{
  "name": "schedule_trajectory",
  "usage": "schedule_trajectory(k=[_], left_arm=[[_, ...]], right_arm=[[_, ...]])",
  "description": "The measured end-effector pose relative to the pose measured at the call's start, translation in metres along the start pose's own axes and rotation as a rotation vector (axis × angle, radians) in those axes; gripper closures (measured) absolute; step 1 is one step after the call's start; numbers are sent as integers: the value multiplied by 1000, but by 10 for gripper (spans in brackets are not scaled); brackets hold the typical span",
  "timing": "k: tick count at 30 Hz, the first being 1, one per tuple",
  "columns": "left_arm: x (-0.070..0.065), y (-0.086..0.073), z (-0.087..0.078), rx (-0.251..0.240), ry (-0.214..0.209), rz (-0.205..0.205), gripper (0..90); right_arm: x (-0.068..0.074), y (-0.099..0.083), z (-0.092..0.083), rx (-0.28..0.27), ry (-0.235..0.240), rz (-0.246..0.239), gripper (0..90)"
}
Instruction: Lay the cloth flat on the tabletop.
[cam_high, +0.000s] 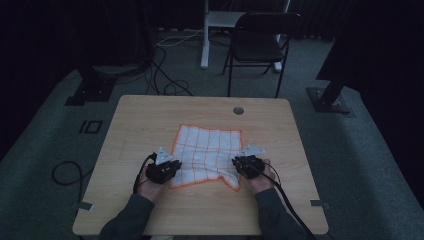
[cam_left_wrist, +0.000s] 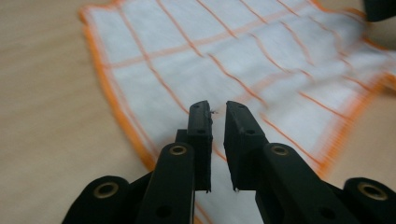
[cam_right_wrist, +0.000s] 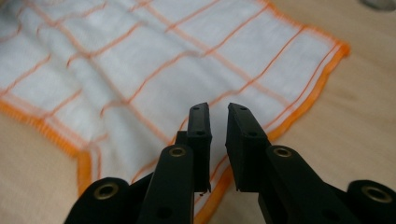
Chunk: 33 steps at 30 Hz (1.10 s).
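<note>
Just ahead of your left gripper (cam_left_wrist: 217, 109), its jaws slightly parted with nothing between them, lies the cloth's (cam_left_wrist: 243, 60) near left corner; your right gripper (cam_right_wrist: 218, 111), equally ajar and empty, sits over the near right corner; the cloth spreads away from both, flat on the table (cam_high: 150, 115).

The high view is looking forward and down from above the person's side, taking in the whole table (cam_high: 150, 112). Each gripper view is riding close and low, looking along its own tongs; all three are sharing the orange-checked cloth (cam_high: 207, 150).
</note>
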<state>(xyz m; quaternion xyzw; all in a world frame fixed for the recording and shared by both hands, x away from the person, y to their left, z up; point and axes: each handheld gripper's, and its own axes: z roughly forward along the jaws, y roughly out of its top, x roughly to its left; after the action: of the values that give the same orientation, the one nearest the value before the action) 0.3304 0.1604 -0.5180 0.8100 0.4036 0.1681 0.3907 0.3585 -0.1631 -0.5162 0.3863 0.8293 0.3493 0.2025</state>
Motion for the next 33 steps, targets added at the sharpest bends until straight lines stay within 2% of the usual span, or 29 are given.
schedule_trajectory(k=[4, 6, 9, 11, 20, 33], left_arm=[[-13, -13, 4, 51, -32, 26, 834], [-18, -19, 7, 80, -29, 44, 834], [-17, -23, 6, 78, -29, 28, 840], [-16, -24, 5, 80, -24, 34, 843], [-13, -37, -9, 70, -29, 0, 852], [-33, -52, -23, 60, -83, 14, 851]], right_arm=[[1, -9, 5, 31, 6, 3, 808], [0, -10, 8, 38, 15, 9, 803], [-1, -13, 12, 52, 26, 17, 777], [0, -15, 14, 59, 23, 13, 771], [-5, -22, 8, 57, 31, 48, 750], [-3, -32, -3, 64, 10, 51, 695]])
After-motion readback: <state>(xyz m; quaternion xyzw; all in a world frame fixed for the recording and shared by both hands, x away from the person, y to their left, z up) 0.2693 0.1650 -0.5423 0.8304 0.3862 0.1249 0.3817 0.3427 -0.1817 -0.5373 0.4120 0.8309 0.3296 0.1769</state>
